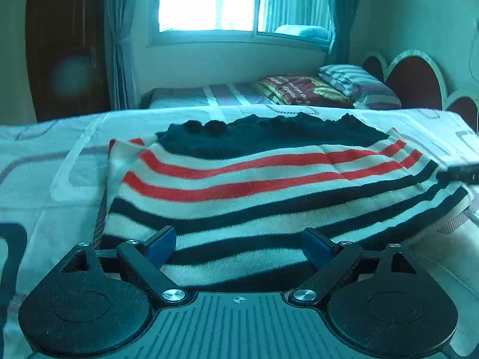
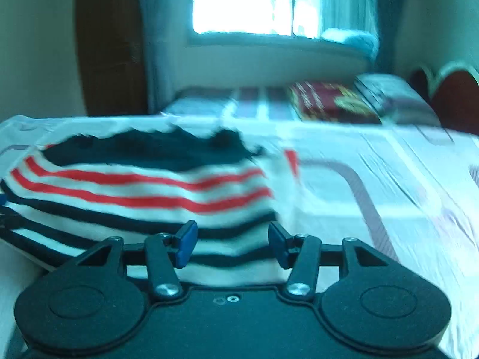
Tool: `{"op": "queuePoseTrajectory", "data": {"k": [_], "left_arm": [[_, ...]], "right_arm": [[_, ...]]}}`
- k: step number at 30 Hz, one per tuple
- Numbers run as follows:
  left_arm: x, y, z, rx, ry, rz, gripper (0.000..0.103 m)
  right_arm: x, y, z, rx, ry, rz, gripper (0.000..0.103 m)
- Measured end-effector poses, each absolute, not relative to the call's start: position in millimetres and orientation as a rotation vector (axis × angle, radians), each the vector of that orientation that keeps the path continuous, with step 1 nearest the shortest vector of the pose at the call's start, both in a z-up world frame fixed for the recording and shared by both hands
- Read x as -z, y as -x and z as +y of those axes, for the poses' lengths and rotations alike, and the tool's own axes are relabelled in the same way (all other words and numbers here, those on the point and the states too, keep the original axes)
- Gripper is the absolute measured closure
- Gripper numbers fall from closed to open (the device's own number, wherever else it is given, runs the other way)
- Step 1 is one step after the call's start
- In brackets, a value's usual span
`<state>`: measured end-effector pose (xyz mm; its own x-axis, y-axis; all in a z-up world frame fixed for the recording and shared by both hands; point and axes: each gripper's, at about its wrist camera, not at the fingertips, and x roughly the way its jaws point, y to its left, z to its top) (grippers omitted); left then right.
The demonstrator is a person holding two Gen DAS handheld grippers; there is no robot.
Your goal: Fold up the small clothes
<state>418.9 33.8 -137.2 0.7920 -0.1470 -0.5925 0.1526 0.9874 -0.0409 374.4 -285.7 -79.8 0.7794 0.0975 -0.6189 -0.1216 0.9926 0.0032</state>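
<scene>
A small knitted garment (image 1: 254,185) with red, white and dark stripes and a dark top part lies flat on the bed sheet (image 1: 54,161). My left gripper (image 1: 239,245) is open, its blue pads (image 1: 161,243) wide apart over the garment's near hem. In the right wrist view the same garment (image 2: 143,185) lies at the left. My right gripper (image 2: 232,243) is open over the garment's near right corner, holding nothing. That view is blurred. A dark part of the right gripper shows at the right edge of the left wrist view (image 1: 458,173).
The patterned white sheet (image 2: 374,185) extends to the right of the garment. Behind are a folded red blanket (image 1: 302,89), a striped pillow (image 1: 359,85), a headboard (image 1: 416,80), a window (image 1: 209,0) with curtains and a dark wooden door (image 1: 66,45).
</scene>
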Motion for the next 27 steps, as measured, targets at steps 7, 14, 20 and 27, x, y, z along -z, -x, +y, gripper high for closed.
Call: {"op": "queuePoseTrajectory", "data": {"k": [7,14,20,27], "left_arm": [[135.7,-417.0,31.4,0.154,-0.013,0.642,0.013],[130.1,-413.3,2.2,0.141,0.010,0.650,0.013],[132.6,-401.7,-13.5,0.172,-0.014,0.649,0.013],[129.0,-388.6,20.1,0.104,-0.059,0.625,0.013]], "right_arm": [[78.0,-367.8,-289.5,-0.071,0.043,0.634,0.053],[86.2,-354.4,-217.3,-0.220,0.122,0.642,0.055],[88.8,-346.6,-192.7,-0.300,0.139,0.665,0.051],[71.1,-331.1,-268.9,-0.048,0.003,0.592,0.051]]}}
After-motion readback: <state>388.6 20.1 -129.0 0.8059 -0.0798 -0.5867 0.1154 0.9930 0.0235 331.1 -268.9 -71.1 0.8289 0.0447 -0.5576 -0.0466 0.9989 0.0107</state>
